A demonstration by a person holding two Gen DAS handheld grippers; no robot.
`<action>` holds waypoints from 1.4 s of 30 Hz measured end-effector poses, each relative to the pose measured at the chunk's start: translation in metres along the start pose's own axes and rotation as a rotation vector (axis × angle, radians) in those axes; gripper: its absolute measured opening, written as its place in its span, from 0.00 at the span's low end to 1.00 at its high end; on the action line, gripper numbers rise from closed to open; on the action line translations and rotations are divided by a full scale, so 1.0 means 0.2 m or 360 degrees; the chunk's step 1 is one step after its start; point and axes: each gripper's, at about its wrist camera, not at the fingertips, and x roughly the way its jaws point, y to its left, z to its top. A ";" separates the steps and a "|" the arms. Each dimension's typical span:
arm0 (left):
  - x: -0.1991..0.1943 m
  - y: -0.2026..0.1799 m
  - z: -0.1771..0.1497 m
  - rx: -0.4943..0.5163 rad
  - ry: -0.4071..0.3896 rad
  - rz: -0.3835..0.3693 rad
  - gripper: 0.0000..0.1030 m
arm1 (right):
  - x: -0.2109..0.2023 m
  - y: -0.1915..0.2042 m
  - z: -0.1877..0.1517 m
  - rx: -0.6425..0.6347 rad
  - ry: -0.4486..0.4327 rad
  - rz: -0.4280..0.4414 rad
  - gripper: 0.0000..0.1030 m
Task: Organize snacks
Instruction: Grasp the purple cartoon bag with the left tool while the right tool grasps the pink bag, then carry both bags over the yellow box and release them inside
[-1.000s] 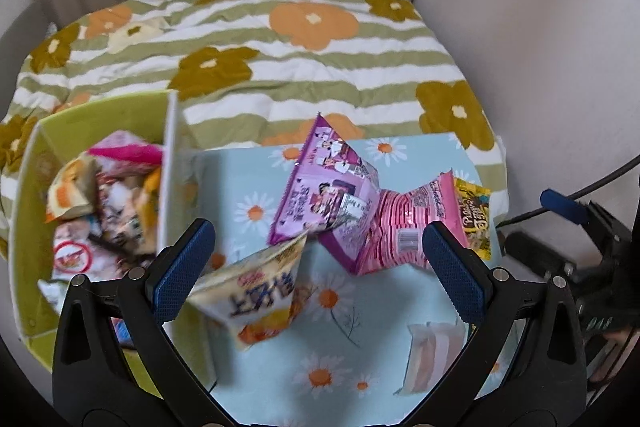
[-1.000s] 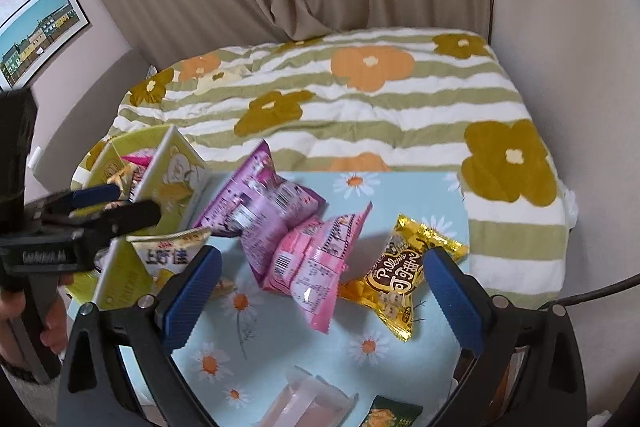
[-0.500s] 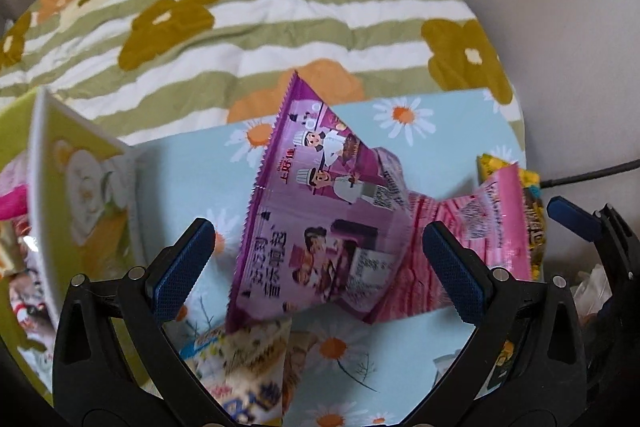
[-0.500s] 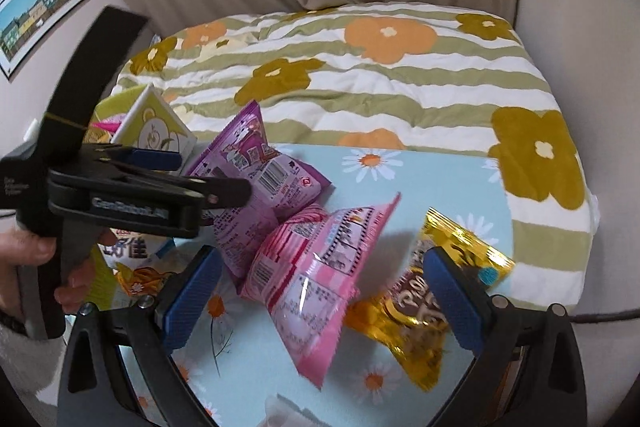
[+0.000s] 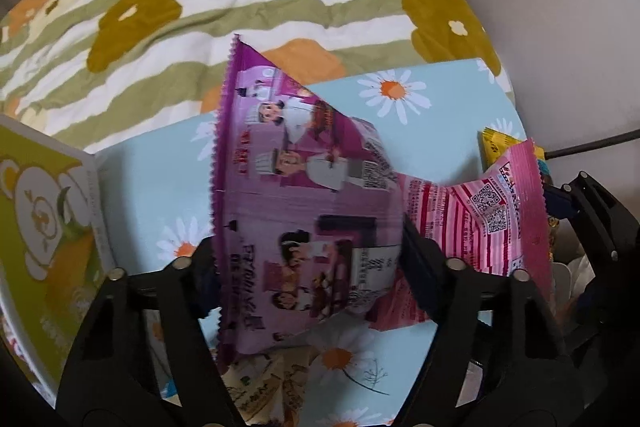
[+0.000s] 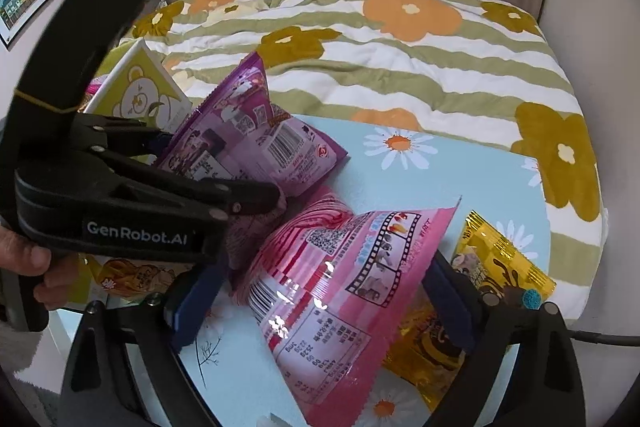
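**Both grippers closing on snack bags**

While my left gripper [image 5: 308, 259] closes around the purple foil snack packet [image 5: 304, 211] on the daisy-print blue mat [image 5: 420, 95], my right gripper [image 6: 320, 307] narrows around the pink striped packet [image 6: 332, 287] (pads not yet pressing). Next: clamp, lift towards the green bear-print box [image 5: 44, 227].

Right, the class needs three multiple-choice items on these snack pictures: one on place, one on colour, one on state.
1. The yellow bag lies: A beside the pink bag on the mat; B in a drawer; C on a chair.
2. The mat is: A red; B light blue; C black.
3. The purple bag is: A torn open; B cut in half; C between the left tongs.
Key: 1 A, it touches the pink bag; 2 B, blue with daisies; 3 C, the tongs' jaws are closing on its sides.
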 end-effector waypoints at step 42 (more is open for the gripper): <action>-0.74 -0.01 -0.21 -0.0258 -0.0518 0.0008 0.59 | -0.41 0.22 0.02 -0.0143 -0.0091 0.0003 0.66</action>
